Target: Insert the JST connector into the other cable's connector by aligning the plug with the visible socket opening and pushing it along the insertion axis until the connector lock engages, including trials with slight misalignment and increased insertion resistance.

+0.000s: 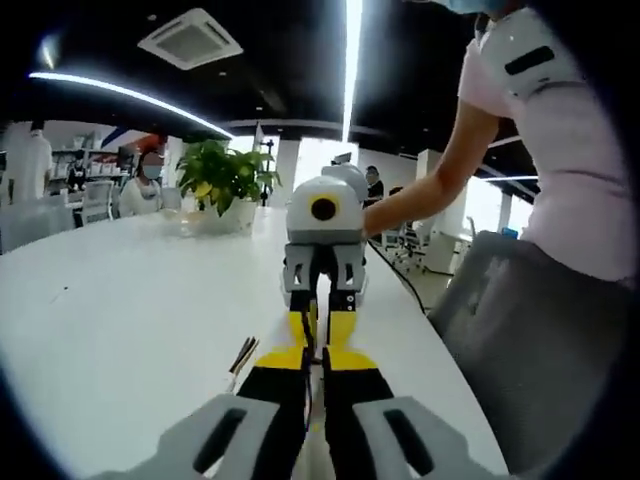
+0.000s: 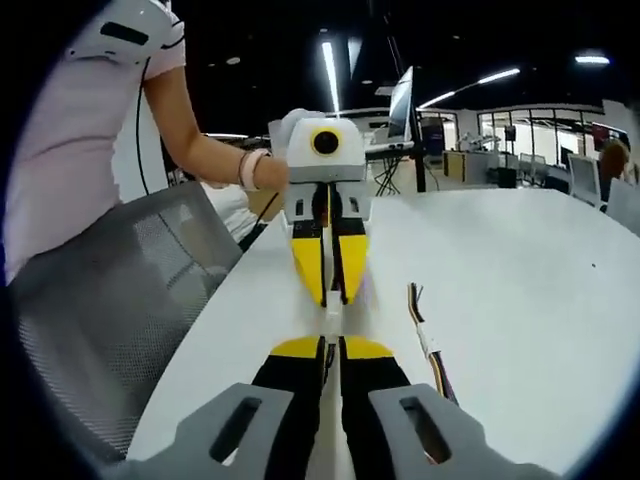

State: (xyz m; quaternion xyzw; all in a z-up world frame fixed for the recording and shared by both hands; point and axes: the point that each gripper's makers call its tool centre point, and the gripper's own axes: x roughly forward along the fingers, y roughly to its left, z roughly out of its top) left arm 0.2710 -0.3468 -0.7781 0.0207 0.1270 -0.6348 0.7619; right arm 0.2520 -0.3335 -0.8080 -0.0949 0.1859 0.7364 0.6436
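Observation:
Over the white table (image 1: pixel 120 300) my two grippers face each other tip to tip. The left gripper (image 1: pixel 316 358) is shut, its yellow-tipped jaws pinching a thin dark cable end. In the left gripper view the right gripper (image 1: pixel 320 335) meets it head on. In the right gripper view my right gripper (image 2: pixel 332 345) is shut too, and the left gripper (image 2: pixel 328 298) points straight at it. A small whitish connector (image 2: pixel 330 318) sits between the two sets of tips. I cannot tell how far it is mated. A multi-coloured cable (image 2: pixel 425 345) (image 1: pixel 243 355) lies on the table beside the jaws.
A person in a pink shirt (image 1: pixel 560 140) holds both grippers from the table's edge. A grey mesh chair (image 2: pixel 110 300) (image 1: pixel 520 330) stands on that side. A potted plant (image 1: pixel 225 180) sits at the table's far end, and another person (image 1: pixel 145 185) sits behind it.

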